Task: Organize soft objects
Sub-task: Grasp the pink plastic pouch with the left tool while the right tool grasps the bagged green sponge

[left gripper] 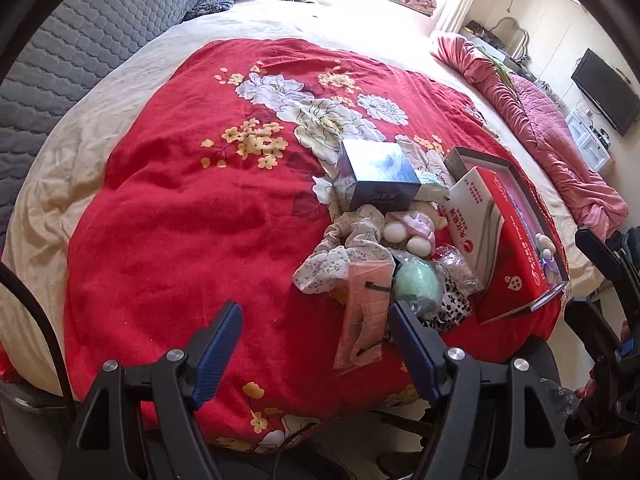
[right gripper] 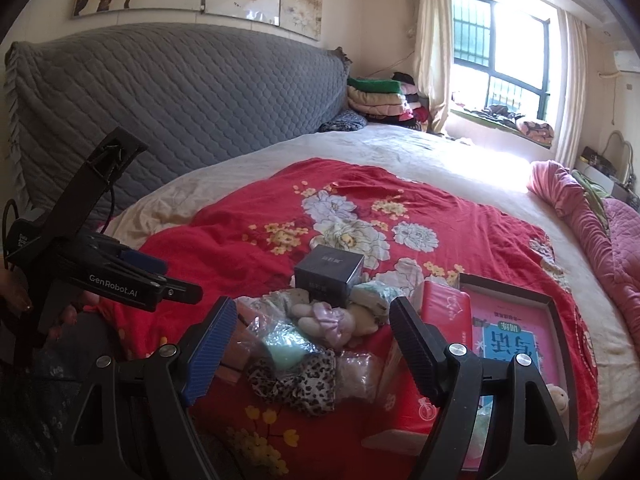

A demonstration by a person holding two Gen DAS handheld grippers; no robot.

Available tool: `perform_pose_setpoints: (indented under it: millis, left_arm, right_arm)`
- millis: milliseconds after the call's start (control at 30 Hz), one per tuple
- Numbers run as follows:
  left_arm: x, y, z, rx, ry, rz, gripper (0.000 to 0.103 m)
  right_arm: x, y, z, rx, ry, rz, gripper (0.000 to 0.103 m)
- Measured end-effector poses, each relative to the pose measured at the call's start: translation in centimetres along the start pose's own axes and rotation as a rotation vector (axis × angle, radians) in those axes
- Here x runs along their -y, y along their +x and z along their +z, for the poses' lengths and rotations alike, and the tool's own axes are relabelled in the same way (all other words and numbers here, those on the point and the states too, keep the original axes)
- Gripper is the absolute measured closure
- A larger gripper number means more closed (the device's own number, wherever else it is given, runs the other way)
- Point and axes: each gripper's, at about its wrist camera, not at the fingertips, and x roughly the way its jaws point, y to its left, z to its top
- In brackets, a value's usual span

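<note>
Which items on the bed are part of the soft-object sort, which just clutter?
Job:
plush toy
floral cloth
leopard-print cloth
mint soft ball
open red box

Lying about:
dark box
pink quilt
folded blanket stack

"GenRobot.AI" on left hand-held gripper [right gripper: 182,294].

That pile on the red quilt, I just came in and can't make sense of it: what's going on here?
A person holds two grippers over a bed, sorting soft things. The left gripper and the right gripper are both open and empty, above a heap on the red quilt: a plush toy, floral cloth, a green ball in a bag, a leopard-print cloth and a dark box. Nothing is picked up yet.
</note>
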Motion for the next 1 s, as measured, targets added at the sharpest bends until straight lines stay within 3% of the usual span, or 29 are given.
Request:
perform_pose_setpoints:
  millis: [300,567,1000]
  left_arm:
    - [0.3,2.7,-1.2,-0.061,0.015,-0.013,0.028]
    - [0.9,5.0,-1.8,-0.096,0.023,-0.071,0.028]
    - [0.7,7.7,-1.3,-0.128,0.008,-0.137,0.029]
  right_arm:
    - [-1.6,3.5,-1.8,-0.096,-0.052,0.024,0.023]
    - [-1.6,5.5,-3.2,-0.152,-0.047,0.036,0.023]
    - [-1.9,9.5,-4.7,-0.253,-0.128,-0.009,0.023]
